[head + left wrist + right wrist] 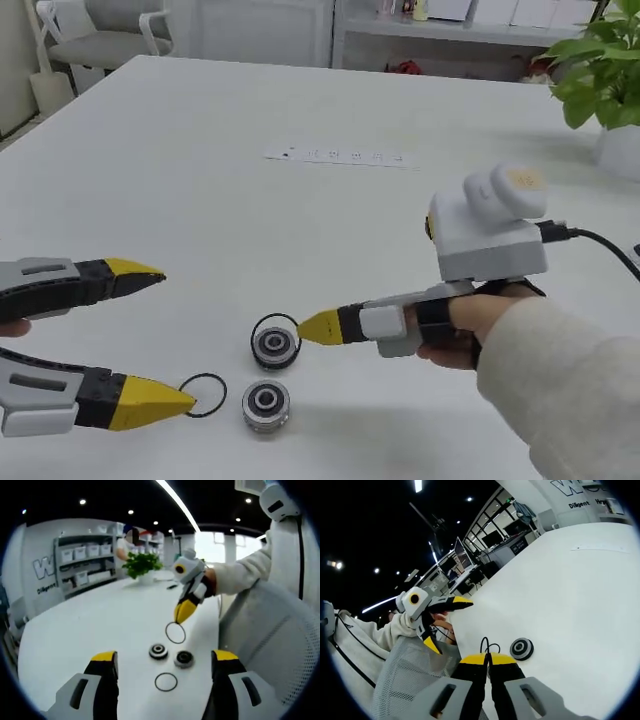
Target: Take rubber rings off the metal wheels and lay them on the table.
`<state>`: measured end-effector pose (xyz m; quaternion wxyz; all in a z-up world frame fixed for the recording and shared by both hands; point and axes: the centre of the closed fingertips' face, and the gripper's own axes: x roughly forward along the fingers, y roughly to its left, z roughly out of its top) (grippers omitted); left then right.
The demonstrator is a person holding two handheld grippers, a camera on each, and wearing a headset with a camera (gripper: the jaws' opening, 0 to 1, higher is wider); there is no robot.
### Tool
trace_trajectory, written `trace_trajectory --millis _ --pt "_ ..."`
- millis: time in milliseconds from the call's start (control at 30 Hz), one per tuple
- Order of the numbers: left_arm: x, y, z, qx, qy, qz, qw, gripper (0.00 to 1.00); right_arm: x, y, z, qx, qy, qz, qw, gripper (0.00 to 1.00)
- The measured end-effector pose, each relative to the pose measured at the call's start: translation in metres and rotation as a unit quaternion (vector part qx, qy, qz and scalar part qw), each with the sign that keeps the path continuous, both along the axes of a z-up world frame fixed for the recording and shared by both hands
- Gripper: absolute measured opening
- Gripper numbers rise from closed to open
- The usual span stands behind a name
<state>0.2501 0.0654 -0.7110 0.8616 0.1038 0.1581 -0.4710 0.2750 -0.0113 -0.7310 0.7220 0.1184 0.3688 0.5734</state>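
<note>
Ring [166, 633] pinched in fingers [475, 663] of R gripper [305, 328], near wheel [274, 346].

Lit brightly and evenly from a ceiling strip [177, 502] and spotlights [82, 501] overhead. Cast only faint, soft shadows on the white table [200, 180]. Curved strongly toward the edges in both gripper views; softened slightly in the background.

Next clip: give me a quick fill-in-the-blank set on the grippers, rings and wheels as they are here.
1. The right gripper is shut on a rubber ____.
2. The left gripper has its jaws ____.
3. ____ metal wheels sit on the table.
Missing words: ring; open; Two.
</note>
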Motion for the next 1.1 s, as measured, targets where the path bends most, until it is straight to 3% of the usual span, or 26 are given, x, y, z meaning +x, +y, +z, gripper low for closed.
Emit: trace_trajectory --millis 200,367,500,700,1100 --pt "0.001 0.016 0.000 -0.011 0.001 0.032 0.9994 0.78 0.000 0.001 0.003 0.004 -0.003 0.001 1.0000 0.00" --pt "0.003 0.028 0.000 -0.032 0.006 0.061 0.9976 0.78 -0.001 0.003 0.005 0.008 -0.004 0.000 1.0000 0.00" --pt "0.004 0.027 0.002 -0.031 0.001 0.060 0.9977 0.79 -0.002 0.007 0.008 0.011 -0.007 0.000 0.9999 0.00" --pt "0.000 0.023 -0.008 -0.028 0.020 0.054 0.9980 0.80 -0.004 0.012 0.013 0.016 -0.013 0.002 0.9998 0.00" --pt "-0.001 0.023 -0.010 -0.029 0.018 0.052 0.9980 0.81 -0.005 0.025 0.013 0.014 -0.019 0.008 0.9997 0.00"
